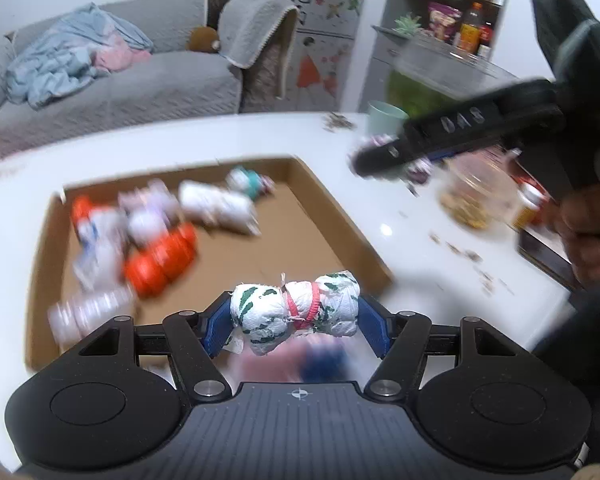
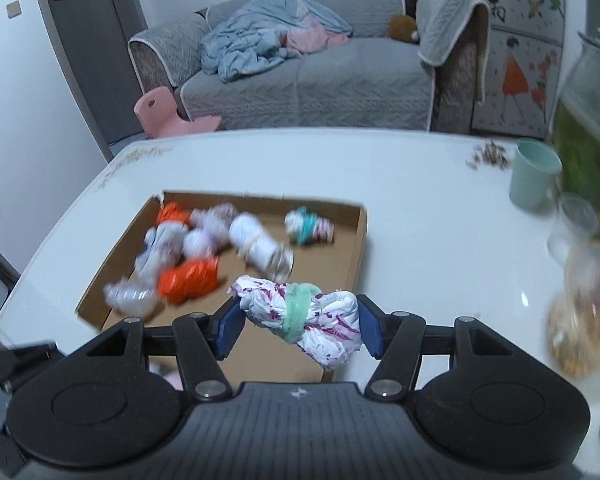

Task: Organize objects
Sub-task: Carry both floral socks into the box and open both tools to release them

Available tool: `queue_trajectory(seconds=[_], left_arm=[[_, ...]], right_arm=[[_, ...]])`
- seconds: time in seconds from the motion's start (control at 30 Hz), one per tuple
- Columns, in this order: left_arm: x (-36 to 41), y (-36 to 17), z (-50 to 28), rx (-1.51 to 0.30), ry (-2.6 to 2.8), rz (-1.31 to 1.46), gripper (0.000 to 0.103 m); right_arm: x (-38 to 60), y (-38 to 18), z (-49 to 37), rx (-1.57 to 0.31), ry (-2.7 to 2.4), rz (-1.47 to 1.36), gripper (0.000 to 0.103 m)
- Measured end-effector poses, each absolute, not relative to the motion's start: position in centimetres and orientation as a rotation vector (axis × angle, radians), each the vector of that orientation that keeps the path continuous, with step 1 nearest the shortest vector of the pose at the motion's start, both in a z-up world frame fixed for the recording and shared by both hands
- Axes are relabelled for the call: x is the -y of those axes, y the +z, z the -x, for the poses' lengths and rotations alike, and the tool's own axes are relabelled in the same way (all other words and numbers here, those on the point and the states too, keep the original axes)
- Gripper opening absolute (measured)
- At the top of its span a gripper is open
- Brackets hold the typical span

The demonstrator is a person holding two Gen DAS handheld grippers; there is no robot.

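Your left tool (image 1: 296,314) clamps a white, green-leafed bundle (image 1: 296,312) tied with a pink band. Your right tool (image 2: 300,326) clamps a white, magenta-speckled bundle (image 2: 304,320) with a green band. Both hang above the cardboard tray (image 2: 358,236) of bundles on the tabletop (image 2: 420,240).

Indoor light was even and cool. Motion blur smeared the cardboard box (image 1: 340,216) contents and right edge; fisheye curvature bent corners; small glare spotted the white surface (image 1: 386,230).
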State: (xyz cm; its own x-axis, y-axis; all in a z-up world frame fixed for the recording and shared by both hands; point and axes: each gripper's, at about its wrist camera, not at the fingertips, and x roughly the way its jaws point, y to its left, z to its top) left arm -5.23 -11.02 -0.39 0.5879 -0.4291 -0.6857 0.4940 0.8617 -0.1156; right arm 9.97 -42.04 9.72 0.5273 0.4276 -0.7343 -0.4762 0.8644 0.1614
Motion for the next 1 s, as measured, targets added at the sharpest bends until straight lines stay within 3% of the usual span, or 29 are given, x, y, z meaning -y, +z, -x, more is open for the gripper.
queue_trajectory(seconds=[0.4,1.0], left_arm=[[14.3,-3.8,-6.0,-0.858,-0.538,-0.221,0.071],[15.5,-7.2,-10.1,-0.913,-0.531,-0.293,0.071]], right_arm=[[37.5,5.6,-17.7,-0.859,0.712,0.326,0.057],[34.2,1.7,-19.9,-0.88,0.797,0.634,0.056]])
